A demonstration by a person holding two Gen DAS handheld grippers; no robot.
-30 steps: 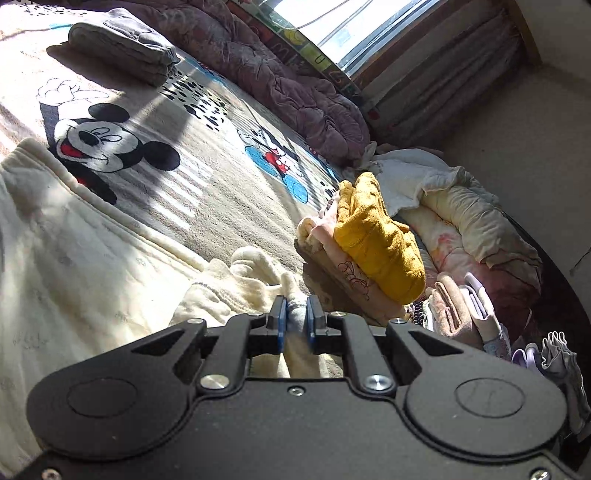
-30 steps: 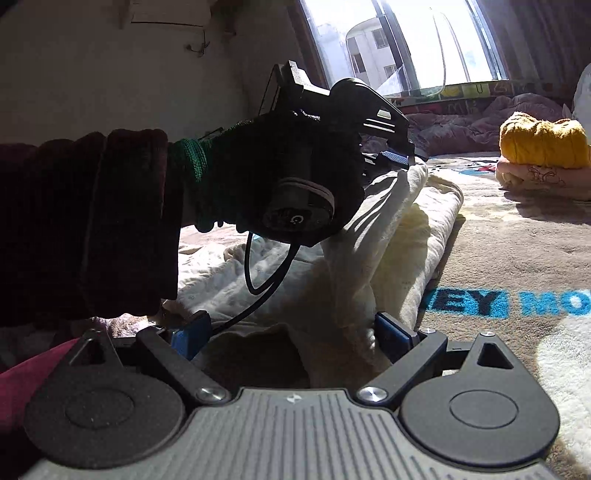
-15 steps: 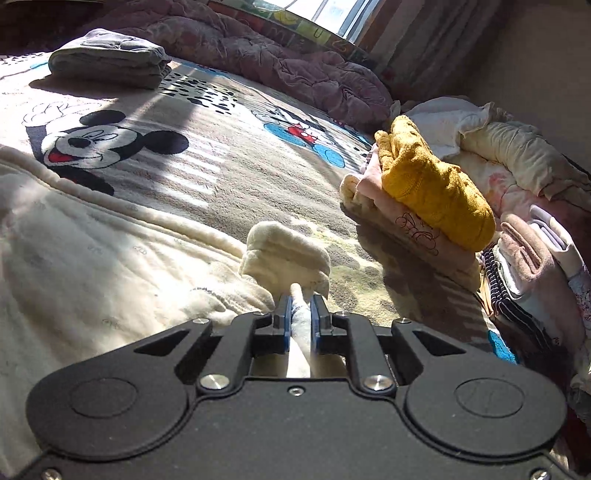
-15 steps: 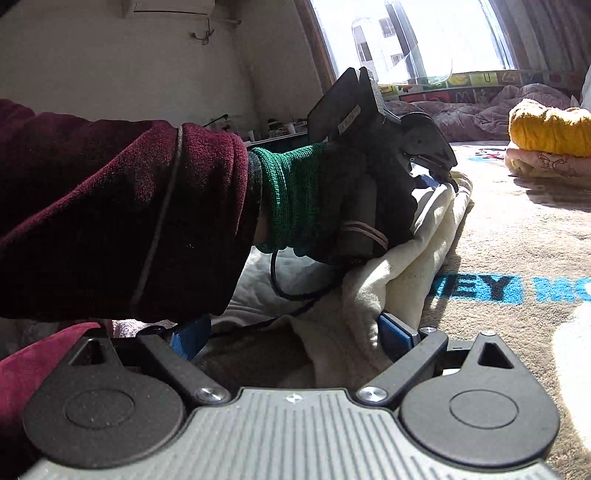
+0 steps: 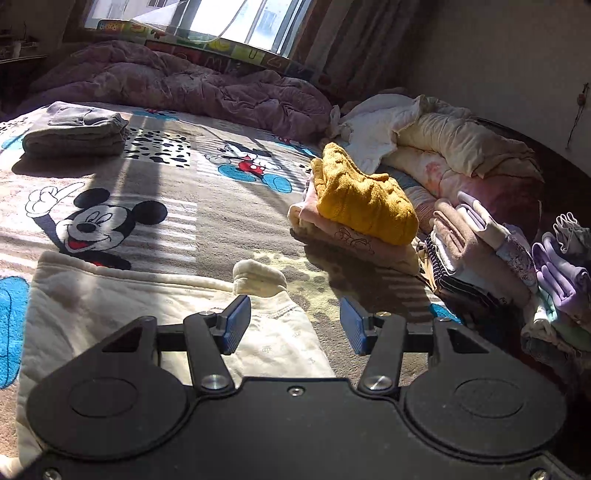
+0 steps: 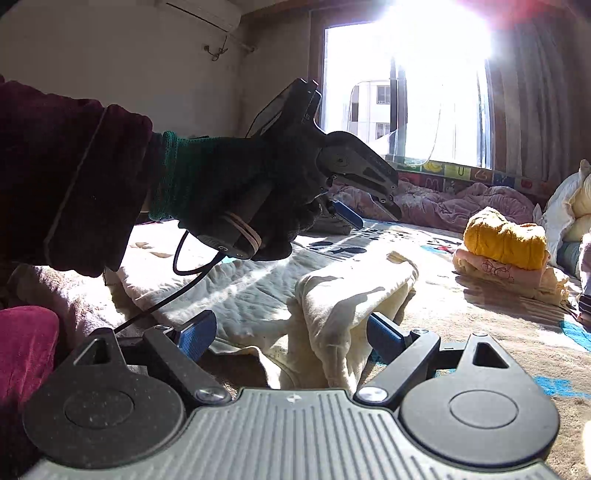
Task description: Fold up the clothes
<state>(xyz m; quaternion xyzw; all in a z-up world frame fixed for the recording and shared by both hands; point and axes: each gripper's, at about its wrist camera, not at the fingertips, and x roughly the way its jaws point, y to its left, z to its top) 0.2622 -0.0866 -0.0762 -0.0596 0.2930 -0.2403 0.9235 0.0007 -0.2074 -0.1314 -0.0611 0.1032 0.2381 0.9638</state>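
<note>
garment (image 5: 110, 306) on blanket (image 5: 207, 206), folded stack (image 5: 354, 218) right

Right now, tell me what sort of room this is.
Most likely a bedroom at home. A cartoon-mouse blanket covers a wide bed, a rumpled purple quilt lies below the window, and folded clothes, a yellow sweater on top, are stacked on the blanket.

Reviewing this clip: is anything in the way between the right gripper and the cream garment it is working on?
Nothing visible is. A raised fold of the cream garment already sits between the closing jaws of the right gripper, whose pads do not yet press it. The left gripper, jaws opening and empty, hangs above, clear of it.
</note>
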